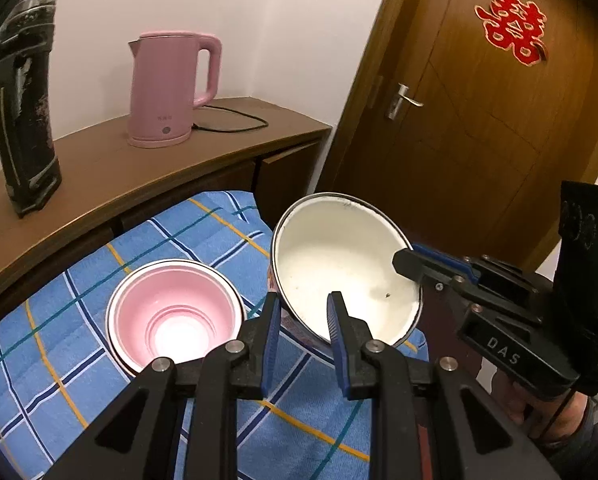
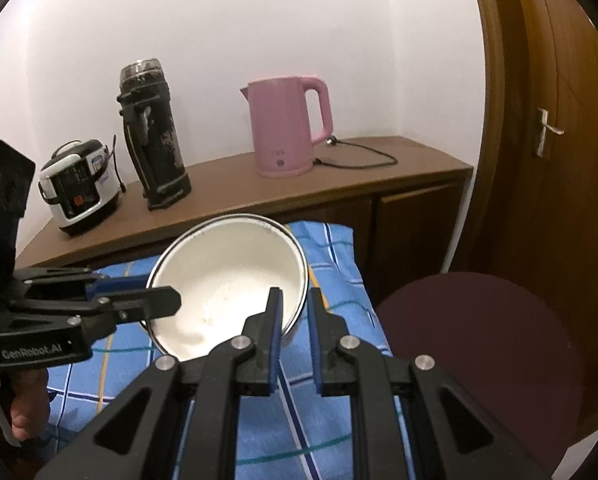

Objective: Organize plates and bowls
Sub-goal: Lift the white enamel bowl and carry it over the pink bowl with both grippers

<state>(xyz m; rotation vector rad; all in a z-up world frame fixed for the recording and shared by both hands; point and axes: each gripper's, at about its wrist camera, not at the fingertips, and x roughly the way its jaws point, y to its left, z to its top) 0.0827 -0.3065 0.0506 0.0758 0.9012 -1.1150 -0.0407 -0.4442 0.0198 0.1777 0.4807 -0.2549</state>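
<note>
Left wrist view, two claws [image 1: 304, 312] [image 1: 409, 260] each pinching one white bowl [image 1: 339, 264], one pink bowl [image 1: 173, 312]

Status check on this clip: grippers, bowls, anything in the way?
Left gripper and right gripper both shut on white bowl rim, bowl tilted above checked cloth. Pink bowl beside. Nothing blocking.

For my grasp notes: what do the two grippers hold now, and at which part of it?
Both hold the white bowl by its rim: the left gripper at one side, the right gripper at the opposite side.
</note>
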